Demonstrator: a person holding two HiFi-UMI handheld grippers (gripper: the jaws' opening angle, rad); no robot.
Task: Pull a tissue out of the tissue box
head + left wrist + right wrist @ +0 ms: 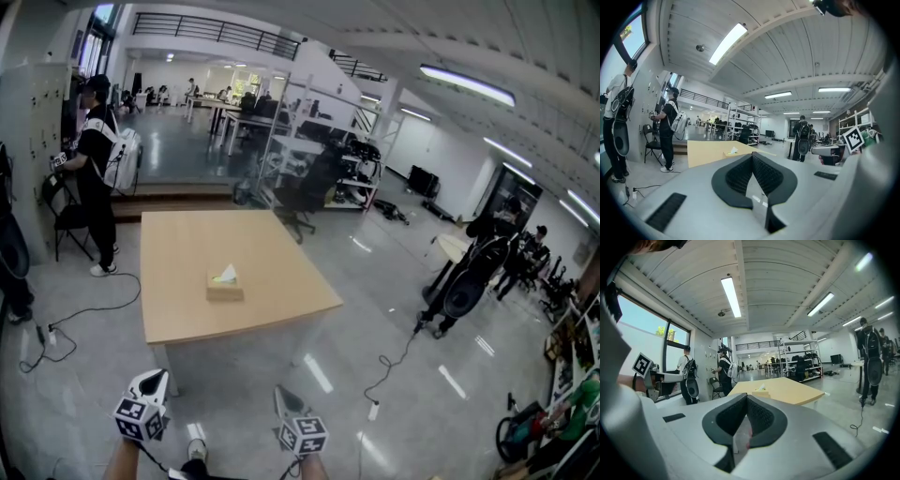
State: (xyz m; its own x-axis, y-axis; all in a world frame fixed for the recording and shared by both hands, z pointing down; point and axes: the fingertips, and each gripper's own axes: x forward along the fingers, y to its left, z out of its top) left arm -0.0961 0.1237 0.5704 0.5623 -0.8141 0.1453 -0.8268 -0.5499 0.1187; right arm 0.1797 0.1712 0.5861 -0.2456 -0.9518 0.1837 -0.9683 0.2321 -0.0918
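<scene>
Lying crosswise on the table, the tissue box sprouts tissue upward — left gripper, right gripper closed.

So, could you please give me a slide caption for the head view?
Head view: left gripper and right gripper, both shut, short of a wooden table bearing a tissue box.

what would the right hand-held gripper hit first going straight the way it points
Nothing close by. The right hand-held gripper aims at the table, so probably its near edge, with the tissue box just beyond; depth is unclear.
</scene>
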